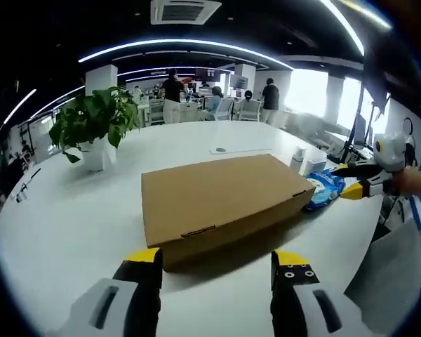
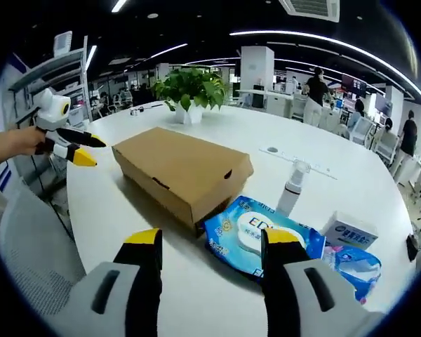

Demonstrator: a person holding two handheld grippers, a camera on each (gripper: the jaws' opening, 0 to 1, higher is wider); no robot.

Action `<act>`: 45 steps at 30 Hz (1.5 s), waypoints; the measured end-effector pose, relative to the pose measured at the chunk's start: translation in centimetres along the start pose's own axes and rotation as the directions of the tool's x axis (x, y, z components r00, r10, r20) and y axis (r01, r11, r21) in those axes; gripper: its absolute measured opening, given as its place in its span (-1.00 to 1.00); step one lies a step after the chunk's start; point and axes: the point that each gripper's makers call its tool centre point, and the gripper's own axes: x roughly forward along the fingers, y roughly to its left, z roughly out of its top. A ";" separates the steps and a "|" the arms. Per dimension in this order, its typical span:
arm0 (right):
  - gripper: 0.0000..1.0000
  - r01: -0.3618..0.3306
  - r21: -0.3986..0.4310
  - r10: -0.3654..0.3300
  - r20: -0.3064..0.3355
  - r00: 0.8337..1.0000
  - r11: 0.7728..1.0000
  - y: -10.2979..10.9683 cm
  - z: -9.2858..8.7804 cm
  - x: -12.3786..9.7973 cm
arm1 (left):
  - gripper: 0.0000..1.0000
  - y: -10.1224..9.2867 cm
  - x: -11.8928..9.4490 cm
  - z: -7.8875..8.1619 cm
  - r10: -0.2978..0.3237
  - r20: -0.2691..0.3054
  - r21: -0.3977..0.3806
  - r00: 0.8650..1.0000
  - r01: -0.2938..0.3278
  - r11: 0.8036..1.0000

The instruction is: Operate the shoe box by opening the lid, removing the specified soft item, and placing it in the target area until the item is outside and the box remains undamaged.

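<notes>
A brown cardboard shoe box (image 1: 221, 200) lies shut on the white table (image 1: 70, 225), its lid tab facing the left gripper (image 1: 216, 258). That gripper hangs open just short of the box's near side, nothing between its jaws. In the right gripper view the same box (image 2: 179, 168) sits ahead and to the left. The right gripper (image 2: 212, 239) is open above the table, with a blue wet-wipes pack (image 2: 256, 235) between its yellow tips. The right gripper (image 1: 361, 181) also shows at the right of the left gripper view, and the left gripper (image 2: 74, 146) at the left of the right gripper view.
A potted plant (image 1: 95, 126) stands beyond the box. A spray bottle (image 2: 291, 186), a small white carton (image 2: 349, 230) and another blue pack (image 2: 354, 265) lie right of the wipes. Several people stand at desks in the background. The table edge (image 2: 74, 217) runs close on the left.
</notes>
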 end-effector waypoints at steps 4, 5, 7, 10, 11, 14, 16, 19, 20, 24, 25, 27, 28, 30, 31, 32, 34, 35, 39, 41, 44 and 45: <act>0.14 0.025 0.009 -0.025 0.002 1.000 1.000 -0.8 -0.5 -1.3 | 0.33 -1.2 -0.7 0.0 -0.023 0.014 0.009 1.000 0.022 1.000; 0.16 0.031 0.012 -0.031 0.001 1.000 0.999 -1.0 -0.7 -1.7 | 0.36 -1.5 -0.8 0.0 -0.026 0.016 0.016 1.000 0.026 1.000; 0.19 0.042 0.015 -0.042 -0.001 0.999 0.999 -1.4 -1.0 -2.4 | 0.39 -1.7 -1.0 0.0 -0.031 0.019 0.026 0.999 0.031 0.999; 0.23 0.055 0.024 -0.055 -0.004 0.998 0.998 -1.9 -1.5 -3.4 | 0.42 -2.3 -1.5 0.0 -0.041 0.025 0.030 0.999 0.040 0.999; 0.25 0.061 0.028 -0.060 -0.005 0.998 0.998 -2.0 -1.7 -3.8 | 0.43 -2.5 -1.7 0.0 -0.042 0.029 0.030 0.999 0.041 0.999; 0.30 0.070 0.035 -0.069 -0.010 0.998 0.997 -2.2 -2.2 -4.7 | 0.48 -3.0 -2.3 -0.1 -0.045 0.042 0.034 0.998 0.044 0.998; 0.34 0.074 0.040 -0.074 -0.012 0.997 0.996 -2.3 -2.6 -5.4 | 0.53 -3.2 -2.5 -0.2 -0.047 0.048 0.032 0.998 0.046 0.998; 0.42 0.082 0.044 -0.082 -0.009 0.997 0.996 -2.3 -3.0 -6.3 | 0.62 -3.5 -3.1 -0.5 -0.044 0.063 0.029 0.997 0.042 0.999; 0.45 0.083 0.046 -0.083 -0.006 0.997 0.995 -2.3 -3.1 -6.6 | 0.67 -3.5 -3.3 -0.5 -0.040 0.067 0.028 0.997 0.038 0.999; 0.59 0.092 0.053 -0.092 -0.003 0.996 0.994 -2.3 -3.4 -7.7 | 0.79 -3.8 -4.1 -0.6 -0.037 0.094 0.020 0.995 0.035 0.999; 0.63 0.095 0.057 -0.095 0.001 0.995 0.994 -2.4 -3.5 -7.9 | 0.82 -3.8 -4.3 -0.6 -0.036 0.095 0.021 0.995 0.034 0.999; 0.67 0.103 0.065 -0.103 0.009 0.995 0.993 -2.4 -3.5 -8.5 | 0.90 -3.8 -4.6 -0.8 -0.031 0.094 0.021 0.995 0.029 0.999; 0.69 0.105 0.068 -0.106 0.010 0.994 0.992 -2.5 -3.6 -8.8 | 0.95 -3.8 -4.7 -0.8 -0.029 0.095 0.020 0.995 0.027 0.999; 0.73 0.110 0.071 -0.112 0.011 0.994 0.991 -2.5 -3.8 -9.2 | 0.98 -3.7 -5.1 -0.8 -0.019 0.102 0.011 0.995 0.018 1.000; 0.76 0.113 0.073 -0.114 0.013 0.993 0.991 -2.5 -4.0 -9.5 | 1.00 -3.7 -5.3 -0.8 -0.020 0.106 0.007 0.994 0.020 1.000; 0.79 0.114 0.075 -0.115 0.013 0.993 0.991 -2.6 -4.0 -9.7 | 1.00 -3.8 -5.5 -0.8 -0.019 0.108 0.005 0.994 0.019 1.000; 0.84 0.114 0.085 -0.116 0.013 0.993 0.990 -2.5 -4.3 -10.0 | 1.00 -3.9 -5.9 -0.9 -0.018 0.113 0.008 0.993 0.017 1.000; 0.87 0.113 0.089 -0.115 0.016 0.993 0.990 -2.5 -4.3 -10.2 | 1.00 -3.9 -6.0 -1.0 -0.017 0.111 0.009 0.994 0.016 1.000; 0.92 0.116 0.080 -0.117 0.016 0.993 0.990 -2.4 -4.5 -10.7 | 1.00 -4.2 -6.4 -1.3 -0.021 0.108 0.011 0.994 0.020 1.000; 0.92 0.118 0.077 -0.119 0.012 0.993 0.990 -2.4 -4.6 -10.8 | 1.00 -4.2 -6.6 -1.4 -0.020 0.108 0.011 0.994 0.018 1.000; 0.92 0.119 0.080 -0.121 0.018 0.993 0.990 -2.3 -4.6 -11.1 | 1.00 -4.1 -6.7 -1.4 -0.014 0.109 0.013 0.994 0.013 1.000; 0.92 0.121 0.081 -0.123 0.018 0.992 0.989 -2.3 -4.6 -11.1 | 1.00 -4.1 -6.8 -1.4 -0.016 0.109 0.012 0.994 0.015 1.000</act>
